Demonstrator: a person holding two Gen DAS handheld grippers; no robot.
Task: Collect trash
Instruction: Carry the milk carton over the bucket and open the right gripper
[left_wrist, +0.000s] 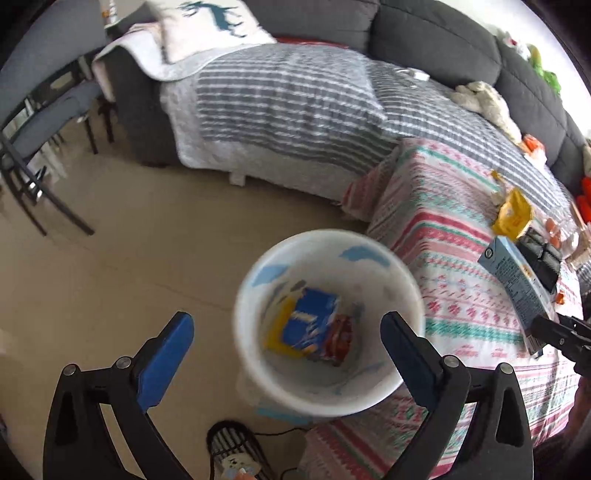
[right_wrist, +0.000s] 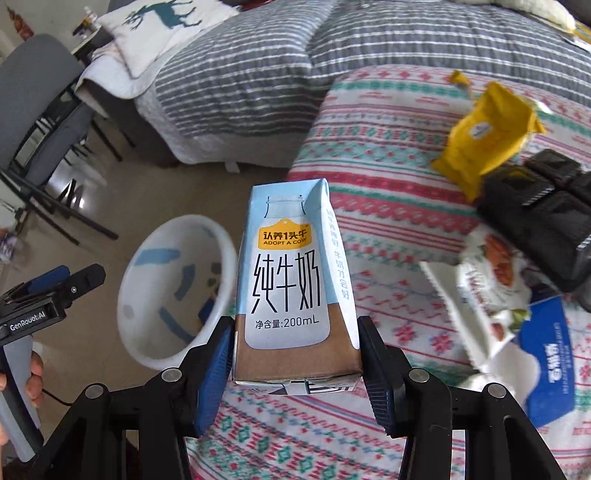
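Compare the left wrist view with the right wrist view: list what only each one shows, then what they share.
Only the left wrist view shows the wrappers lying in the white bin, and the open, empty left claw.

Only the right wrist view shows the milk carton's printed front, the right claw shut on it, and a white nut packet.

Both show the bin, the carton, the yellow wrapper and the patterned cloth.

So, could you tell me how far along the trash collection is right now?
Partly done: the white bin already holds a few wrappers. In hand: the right gripper clamps a milk carton. Left on the patterned cloth: a yellow packet, a nut wrapper and a blue pack.
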